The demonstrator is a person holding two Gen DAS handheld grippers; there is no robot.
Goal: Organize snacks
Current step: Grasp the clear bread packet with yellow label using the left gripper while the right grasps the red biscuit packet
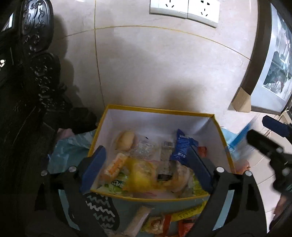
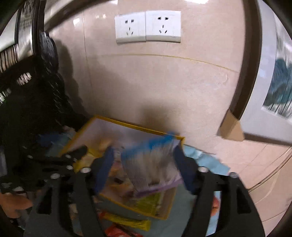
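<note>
Left tongs (image 1: 146,164) wide over box (image 1: 157,109); right tongs (image 2: 144,164) wide, blurred packet (image 2: 153,164) possibly between.

- yellow-rimmed box (image 1: 216,131) sits open against the wall, white inside
- blue packet (image 1: 180,145) leans upright by its right wall
- pale bun (image 1: 125,140) at the back
- yellow bag (image 1: 140,175) on top — blurry

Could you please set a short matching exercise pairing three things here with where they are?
Things:
1. bread roll
2. blue snack packet
3. double wall socket

Places:
A. on the tiled wall above the box
B. far left part of the yellow-rimmed box
C. right part of the box, standing on end

Pairs: 1-B, 2-C, 3-A
</note>
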